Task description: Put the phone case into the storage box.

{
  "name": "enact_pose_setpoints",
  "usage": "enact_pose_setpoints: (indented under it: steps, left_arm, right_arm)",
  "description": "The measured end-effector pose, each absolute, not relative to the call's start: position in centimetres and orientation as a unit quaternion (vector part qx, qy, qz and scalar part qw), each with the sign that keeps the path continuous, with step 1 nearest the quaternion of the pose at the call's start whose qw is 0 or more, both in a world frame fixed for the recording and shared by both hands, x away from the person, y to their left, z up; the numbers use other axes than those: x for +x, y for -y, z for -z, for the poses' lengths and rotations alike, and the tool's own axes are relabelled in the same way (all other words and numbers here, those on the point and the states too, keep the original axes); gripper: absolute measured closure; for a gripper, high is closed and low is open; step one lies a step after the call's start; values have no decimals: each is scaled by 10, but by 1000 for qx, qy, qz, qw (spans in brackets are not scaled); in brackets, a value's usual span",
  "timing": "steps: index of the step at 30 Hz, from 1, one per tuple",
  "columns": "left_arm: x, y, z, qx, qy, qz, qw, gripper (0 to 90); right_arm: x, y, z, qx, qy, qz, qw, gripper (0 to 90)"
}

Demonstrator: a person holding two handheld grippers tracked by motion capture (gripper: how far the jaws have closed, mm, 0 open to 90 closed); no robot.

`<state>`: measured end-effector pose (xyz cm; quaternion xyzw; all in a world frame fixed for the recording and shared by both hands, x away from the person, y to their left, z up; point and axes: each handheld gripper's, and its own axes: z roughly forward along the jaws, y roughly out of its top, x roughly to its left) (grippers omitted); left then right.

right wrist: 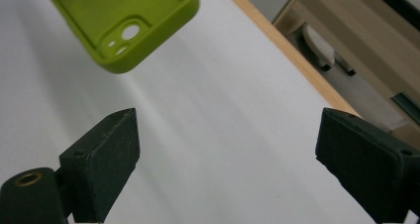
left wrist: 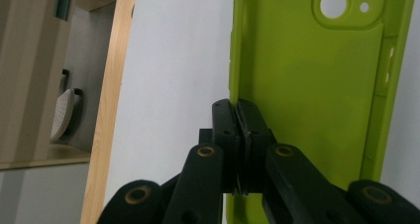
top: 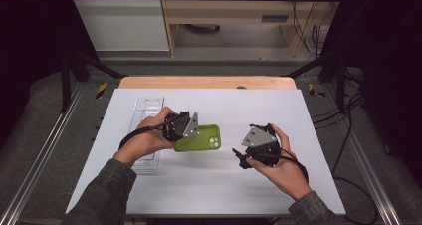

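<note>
A lime-green phone case (top: 206, 138) with a camera cut-out hangs just above the white table top, left of centre. My left gripper (top: 185, 130) is shut on one long edge of the phone case (left wrist: 307, 85), and in the left gripper view (left wrist: 238, 115) both pads press on that rim. My right gripper (top: 247, 145) is to the right of the case and apart from it, with its jaws open. In the right gripper view (right wrist: 225, 149) nothing but bare table lies between the jaws, and the phone case (right wrist: 124, 16) hangs farther off at the upper left.
A clear plastic package tray (top: 148, 130) lies on the white sheet (top: 214, 185) by the left hand. The table's wooden far edge (top: 206, 82) runs behind. Metal rails flank the table, and cables lie on the floor at the right.
</note>
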<state>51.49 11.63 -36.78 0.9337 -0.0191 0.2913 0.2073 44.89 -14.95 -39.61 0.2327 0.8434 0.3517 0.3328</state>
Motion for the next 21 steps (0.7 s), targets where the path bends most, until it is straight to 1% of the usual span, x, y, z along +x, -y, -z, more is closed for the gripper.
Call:
enact_pose_setpoints:
  steps: [3,9,13,16,21]
  left_arm:
    - [511,-117,365,927,12,-293,235,875]
    - [508,-122,366,919,-5,-301,254,875]
    - [508,-126,365,907,-31,-304,289,875]
    - [506,-127,360,897,-45,-311,311,875]
    - [498,-128,355,882,-57,-332,330,876]
  right_arm:
    - [451,156,393,251,-823,-365,355,98]
    - [454,176,389,289,-778,-416,372,106]
    - [454,186,388,310,-742,-464,371,113]
    - [455,190,389,318,-728,-479,375,105]
    - [453,192,390,313,-707,-504,384,75]
